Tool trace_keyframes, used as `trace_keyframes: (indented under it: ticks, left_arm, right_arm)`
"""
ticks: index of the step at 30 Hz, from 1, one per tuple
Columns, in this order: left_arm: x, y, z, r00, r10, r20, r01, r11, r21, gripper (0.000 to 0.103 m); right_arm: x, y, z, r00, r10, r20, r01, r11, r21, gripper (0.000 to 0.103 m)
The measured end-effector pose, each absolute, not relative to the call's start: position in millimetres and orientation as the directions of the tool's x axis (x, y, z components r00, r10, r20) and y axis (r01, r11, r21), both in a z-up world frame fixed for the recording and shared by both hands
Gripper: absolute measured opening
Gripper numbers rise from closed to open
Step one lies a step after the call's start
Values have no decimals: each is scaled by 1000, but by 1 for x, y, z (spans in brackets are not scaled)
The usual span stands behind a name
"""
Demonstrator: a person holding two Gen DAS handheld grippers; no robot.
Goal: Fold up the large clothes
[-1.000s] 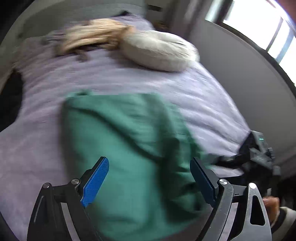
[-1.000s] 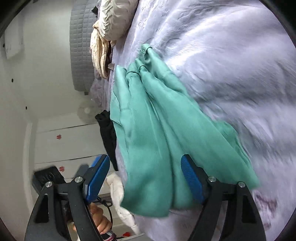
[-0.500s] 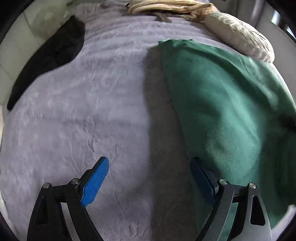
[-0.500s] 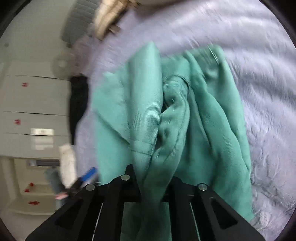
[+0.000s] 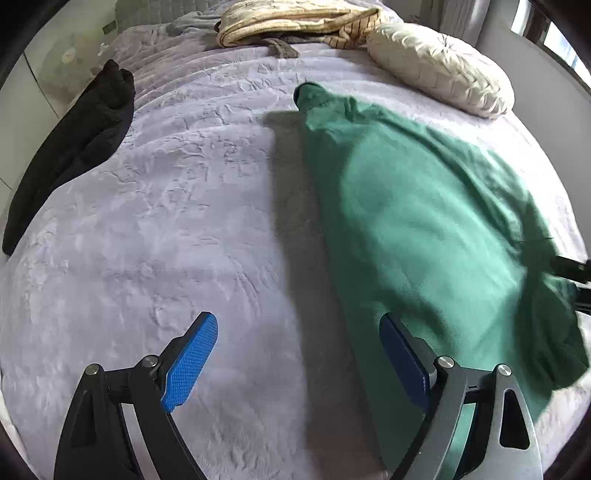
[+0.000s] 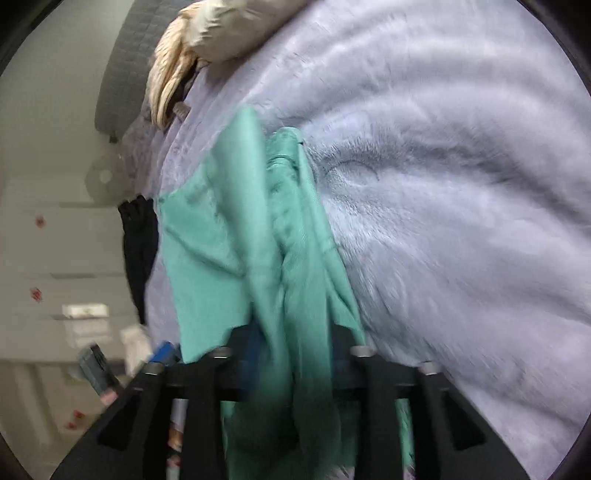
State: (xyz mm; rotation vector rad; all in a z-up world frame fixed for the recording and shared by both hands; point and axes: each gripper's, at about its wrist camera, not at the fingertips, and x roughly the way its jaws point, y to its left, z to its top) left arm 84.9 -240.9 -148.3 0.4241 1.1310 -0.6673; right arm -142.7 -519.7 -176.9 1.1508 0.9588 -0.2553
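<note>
A large green garment (image 5: 424,221) lies lengthwise on the lilac bedspread (image 5: 166,221), on the right half of the left wrist view. My left gripper (image 5: 299,354) is open and empty above the bedspread, its right finger over the garment's near edge. My right gripper (image 6: 291,365) is shut on a bunched part of the green garment (image 6: 258,240), which hangs stretched from its jaws toward the bed. The right gripper's body shows at the far right edge of the left wrist view (image 5: 574,273).
A black garment (image 5: 74,147) lies at the bed's left edge. A cream round pillow (image 5: 439,66) and a beige bundle of cloth (image 5: 295,18) sit at the head of the bed. A white wardrobe (image 6: 55,258) stands beyond the bed.
My right gripper closed on the green garment and has pulled it up. My left gripper swung left off the garment and stayed open; the cloth now lies more stretched out.
</note>
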Motion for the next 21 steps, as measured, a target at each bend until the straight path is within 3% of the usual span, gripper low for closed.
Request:
trace_keyframes:
  ticks: [2,6,11,12,13,15,19,21]
  left_arm:
    - [80,-239,-138,249,-302,-920,684,727,-53,90]
    - [49,-250,-125,178,-373,-911,732,669,-131,90]
    - [4,-243,-162,155,-292,-944,816,577,-44,90]
    - [1,-235,-168,154,-299,-942,816,576,-50,91]
    - [2,-227,-172,150,-309,-939,811,582,-62,94]
    - [7,-218,-173,144,-315,-938,792,605,-81,99]
    - [10,-215,-176,131,-325,-937,793,601,-97,99]
    - [5,-216,-175,152,-317,-936,805,589,-69,99]
  right_arm:
    - [-150,-510,-153,584,229,-778,616,499,609,61]
    - [-166,-489,-113,622,199,-757,550,577,604,61]
    - [-158,-433,-108,504,211,-837,489,729,478,60]
    - [-156,-425,-113,462,185,-867,488,763,423,53]
    - [-157,-417,-121,410,134,-902,502,792,346,37]
    - [-168,-421,-134,376,91,-922,554,776,302,14]
    - [-218,-471,-177,490,179,-853,717,473,511,4]
    - [-239,-483,-202,543,218,-811,744,323,585,3]
